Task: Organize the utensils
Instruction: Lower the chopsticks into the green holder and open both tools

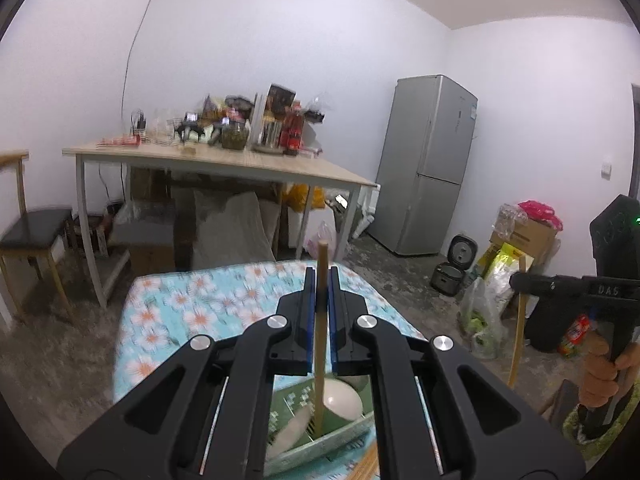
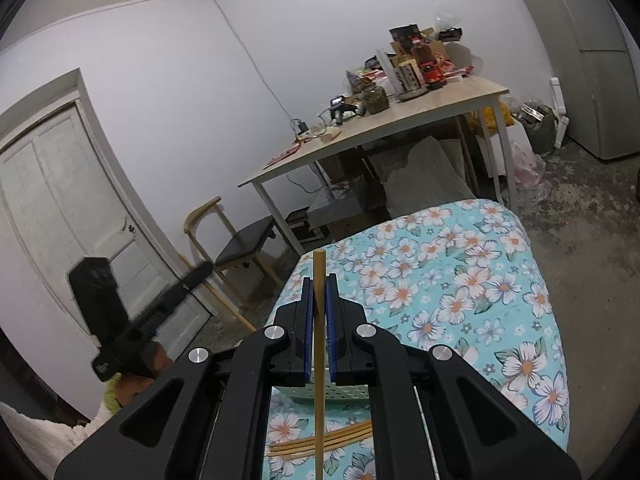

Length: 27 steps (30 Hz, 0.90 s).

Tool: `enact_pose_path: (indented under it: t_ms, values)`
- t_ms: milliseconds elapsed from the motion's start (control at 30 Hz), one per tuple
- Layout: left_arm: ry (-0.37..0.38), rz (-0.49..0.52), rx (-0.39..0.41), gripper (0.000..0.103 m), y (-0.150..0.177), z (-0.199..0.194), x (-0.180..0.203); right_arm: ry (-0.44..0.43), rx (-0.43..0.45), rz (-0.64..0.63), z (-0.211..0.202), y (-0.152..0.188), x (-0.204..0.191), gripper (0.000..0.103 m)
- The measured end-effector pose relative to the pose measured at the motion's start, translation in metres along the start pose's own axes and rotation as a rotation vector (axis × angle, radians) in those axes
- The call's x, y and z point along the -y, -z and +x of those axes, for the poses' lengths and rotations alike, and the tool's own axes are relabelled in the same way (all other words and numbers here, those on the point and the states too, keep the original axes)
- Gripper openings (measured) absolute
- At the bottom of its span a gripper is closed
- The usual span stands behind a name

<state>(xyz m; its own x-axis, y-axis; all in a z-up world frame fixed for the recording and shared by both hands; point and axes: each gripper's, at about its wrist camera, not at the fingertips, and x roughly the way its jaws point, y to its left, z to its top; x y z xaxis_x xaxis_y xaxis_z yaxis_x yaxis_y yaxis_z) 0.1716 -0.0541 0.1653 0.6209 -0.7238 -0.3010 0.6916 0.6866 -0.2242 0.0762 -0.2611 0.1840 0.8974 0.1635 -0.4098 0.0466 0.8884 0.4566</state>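
Above floral cloth (image 2: 460, 280), both fingers clamp upright chopsticks: left (image 1: 321, 280), right (image 2: 319, 284).

A cluttered wooden table (image 1: 280, 162) stands near a grey fridge (image 1: 428, 164), with what looks like a rice cooker (image 1: 454, 268) nearby.

Below left hand-held gripper (image 1: 322, 280): divided green tray (image 1: 340, 436), white spoons (image 1: 342, 400) filling its compartments, upright chopstick (image 1: 320, 340) between the fingers. Ahead: floral-covered tabletop (image 1: 192, 304) bare. Below right hand-held gripper (image 2: 319, 288): loose chopsticks (image 2: 320, 442) lying across the cloth; to its right, cloth unobstructed. Beyond: wooden table (image 1: 240, 160), chair (image 1: 32, 236).
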Motion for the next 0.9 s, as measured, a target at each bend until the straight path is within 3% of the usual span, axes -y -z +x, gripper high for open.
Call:
enact_pose_path:
  t_ms: [100, 200, 667, 900]
  values:
    - [0.009, -0.067, -0.018, 0.025, 0.008, 0.003, -0.012, -0.011, -0.002, -0.029, 0.003, -0.002, -0.011, 0.006]
    - [0.005, -0.094, -0.010, 0.032, 0.014, -0.002, -0.019, -0.024, 0.000, -0.055, 0.006, -0.006, -0.022, 0.006]
    - [-0.074, -0.177, 0.030, 0.054, 0.041, -0.046, -0.055, -0.179, 0.113, -0.270, 0.029, -0.062, -0.115, 0.006]
    - [-0.119, -0.204, 0.013, 0.057, 0.061, -0.063, -0.073, -0.180, 0.159, -0.381, 0.058, -0.072, -0.149, 0.006]
